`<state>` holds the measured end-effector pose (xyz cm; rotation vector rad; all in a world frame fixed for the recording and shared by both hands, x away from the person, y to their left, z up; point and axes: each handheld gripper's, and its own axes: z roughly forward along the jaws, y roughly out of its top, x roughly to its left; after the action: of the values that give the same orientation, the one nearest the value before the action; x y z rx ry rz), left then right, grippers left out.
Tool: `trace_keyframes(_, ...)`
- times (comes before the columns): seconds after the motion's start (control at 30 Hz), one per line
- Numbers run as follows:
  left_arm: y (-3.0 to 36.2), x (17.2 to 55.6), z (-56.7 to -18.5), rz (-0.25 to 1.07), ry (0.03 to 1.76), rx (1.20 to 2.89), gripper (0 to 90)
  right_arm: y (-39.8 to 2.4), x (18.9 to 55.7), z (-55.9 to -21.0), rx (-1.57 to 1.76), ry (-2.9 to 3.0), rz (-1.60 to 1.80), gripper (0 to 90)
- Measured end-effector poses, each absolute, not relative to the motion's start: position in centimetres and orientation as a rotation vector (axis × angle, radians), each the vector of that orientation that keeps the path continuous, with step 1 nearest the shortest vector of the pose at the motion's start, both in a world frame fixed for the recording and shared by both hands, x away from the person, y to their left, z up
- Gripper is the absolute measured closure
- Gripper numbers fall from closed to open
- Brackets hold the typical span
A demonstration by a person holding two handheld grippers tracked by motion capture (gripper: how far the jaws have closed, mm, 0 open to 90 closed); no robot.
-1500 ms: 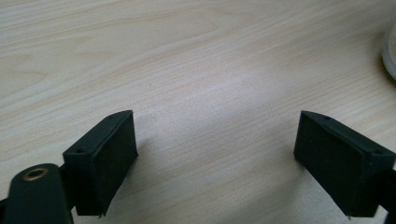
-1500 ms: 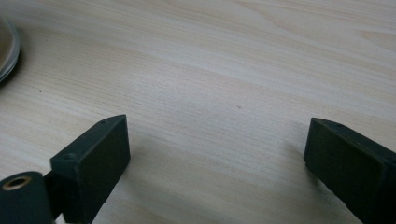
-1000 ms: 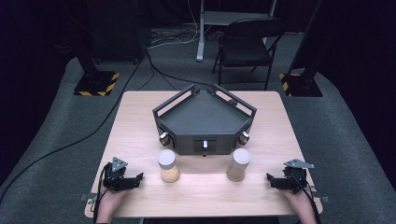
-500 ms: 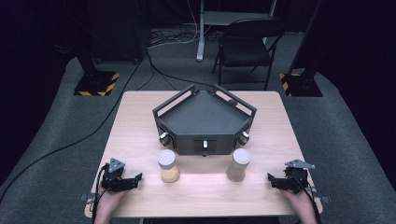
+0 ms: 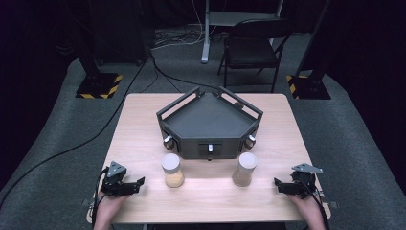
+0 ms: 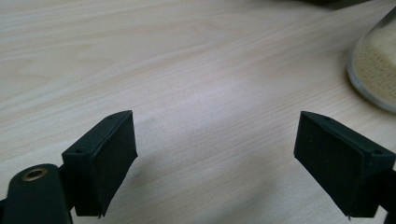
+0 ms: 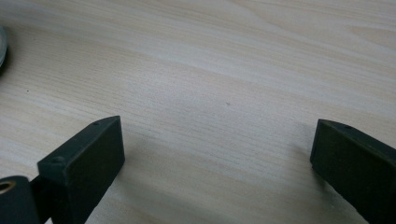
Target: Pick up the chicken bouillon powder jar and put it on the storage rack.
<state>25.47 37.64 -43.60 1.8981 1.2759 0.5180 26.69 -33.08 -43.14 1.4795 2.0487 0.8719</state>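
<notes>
Two clear jars with white lids, each holding tan powder, stand on the wooden table (image 5: 143, 124): the left jar (image 5: 172, 170) and the right jar (image 5: 246, 168). My left gripper (image 5: 138, 184) rests near the front left edge, pointing toward the left jar (image 6: 376, 65). It is open (image 6: 215, 158). Its jaws have just been closing a little, with only bare table between them. My right gripper (image 5: 278, 185) rests at the front right, pointing toward the right jar. It stands open (image 7: 215, 163) over bare wood.
A black angular tray-like unit (image 5: 210, 122) with small knobs on its front sits at the table's middle, just behind the jars. A folding chair (image 5: 253, 48) and stand bases with yellow-black stripes (image 5: 98, 86) are on the floor beyond the table.
The left gripper has edged slightly to the left. The right gripper and both jars have stayed put.
</notes>
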Motion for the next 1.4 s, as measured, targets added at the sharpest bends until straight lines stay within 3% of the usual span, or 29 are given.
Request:
trace_keyframes(0.83,37.7,22.9,-39.7,0.526,1.075,1.763,13.6,-33.0,26.8,-43.1,1.48,2.052,0.87,1.3)
trace_keyframes(1.4,35.6,22.8,-37.9,0.507,0.935,1.802,12.7,-33.0,26.8,-43.1,1.48,2.053,0.87,1.1)
